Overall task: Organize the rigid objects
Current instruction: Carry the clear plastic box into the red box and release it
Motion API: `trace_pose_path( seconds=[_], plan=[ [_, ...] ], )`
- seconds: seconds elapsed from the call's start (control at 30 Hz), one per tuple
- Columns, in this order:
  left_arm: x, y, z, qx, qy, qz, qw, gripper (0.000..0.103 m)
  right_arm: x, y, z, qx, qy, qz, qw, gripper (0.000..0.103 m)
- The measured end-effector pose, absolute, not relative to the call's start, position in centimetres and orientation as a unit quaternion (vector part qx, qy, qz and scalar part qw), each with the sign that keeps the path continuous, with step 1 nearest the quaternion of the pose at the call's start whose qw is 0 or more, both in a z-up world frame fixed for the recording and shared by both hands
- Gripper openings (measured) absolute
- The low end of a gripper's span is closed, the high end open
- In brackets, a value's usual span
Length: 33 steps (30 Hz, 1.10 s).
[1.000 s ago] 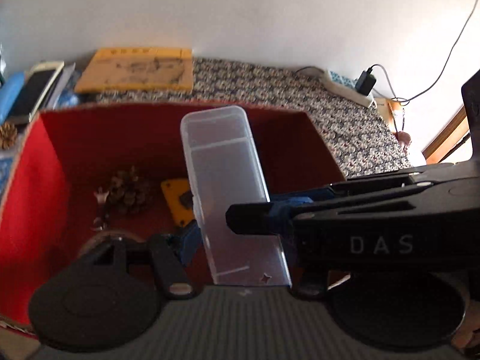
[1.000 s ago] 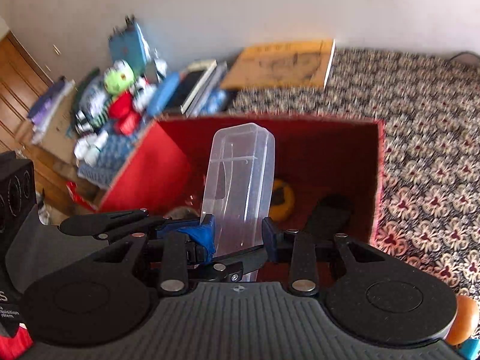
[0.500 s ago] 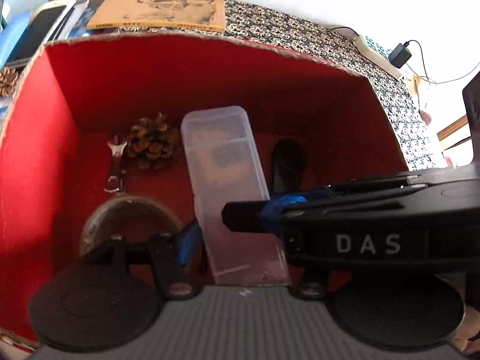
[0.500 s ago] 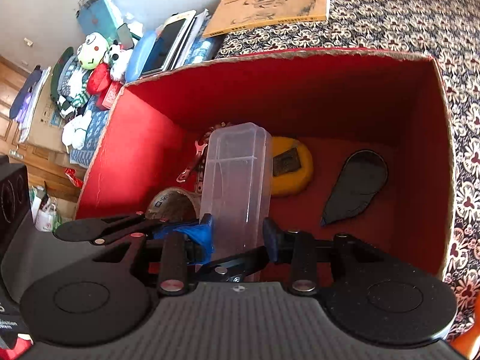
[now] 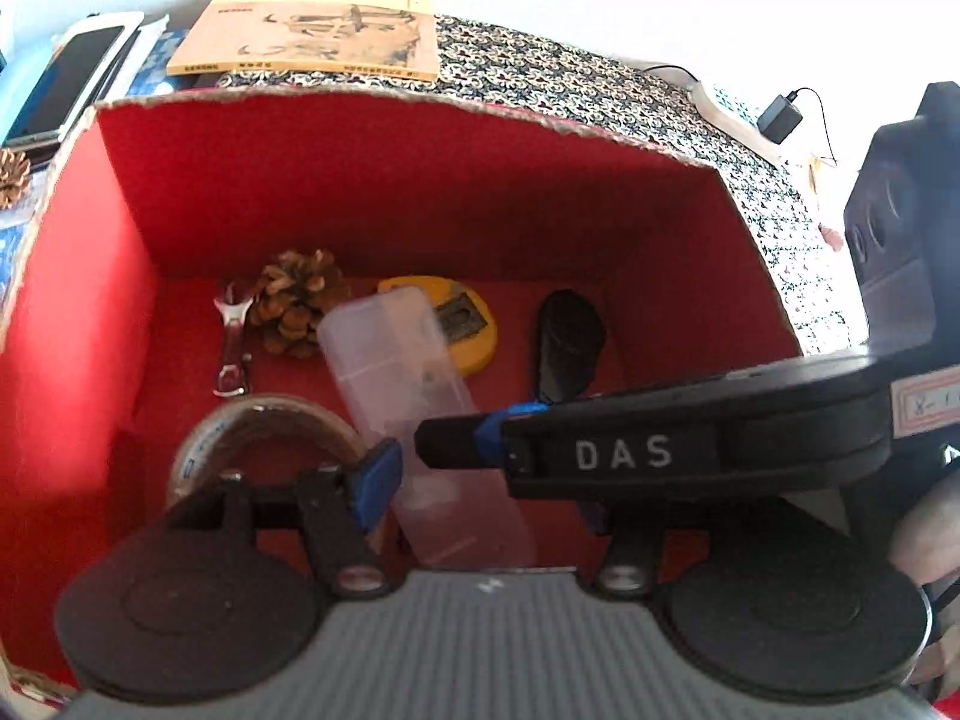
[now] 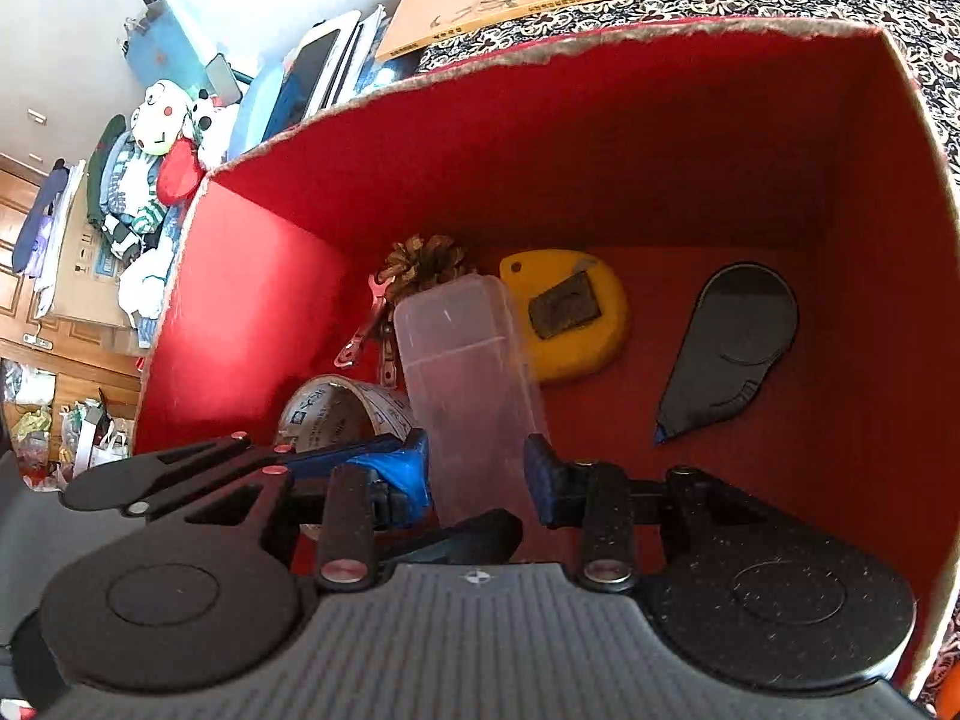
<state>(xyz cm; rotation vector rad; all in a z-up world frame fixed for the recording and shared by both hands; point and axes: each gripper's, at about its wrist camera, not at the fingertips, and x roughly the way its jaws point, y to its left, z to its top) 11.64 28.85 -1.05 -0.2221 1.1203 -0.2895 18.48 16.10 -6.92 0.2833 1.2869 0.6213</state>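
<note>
A clear plastic case (image 6: 474,384) hangs upright inside the red box (image 6: 600,138), just above its floor. My right gripper (image 6: 477,480) is shut on the case's lower end. In the left wrist view the case (image 5: 414,396) looks tilted and blurred. My left gripper (image 5: 486,498) stands open around it, with a gap on the right side. One black finger of the right gripper (image 5: 456,444) crosses in front. On the box floor lie a pine cone (image 5: 294,300), a small wrench (image 5: 231,336), a tape roll (image 5: 264,426), a yellow disc (image 6: 570,312) and a black teardrop piece (image 6: 732,348).
The box stands on a patterned cloth (image 5: 570,84). Behind it lie an orange book (image 5: 312,36) and a phone (image 5: 66,84). A power strip with a charger (image 5: 780,117) is at the back right. Plush toys (image 6: 162,120) and clutter are piled to the left.
Both grippers have gone down into the red box with the case. The left gripper has let go, and the case now sits tilted in its view.
</note>
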Motion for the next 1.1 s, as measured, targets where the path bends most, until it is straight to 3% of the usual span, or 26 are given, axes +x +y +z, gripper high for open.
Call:
trace_pose_path(
  seconds=[1.1],
  plan=[
    [8.0, 24.8, 3.5, 0.016, 0.461, -0.029, 0.887, 0.064, 13.6, 12.1, -1.9, 0.157, 0.47, 0.274, 0.824, 0.019]
  ],
)
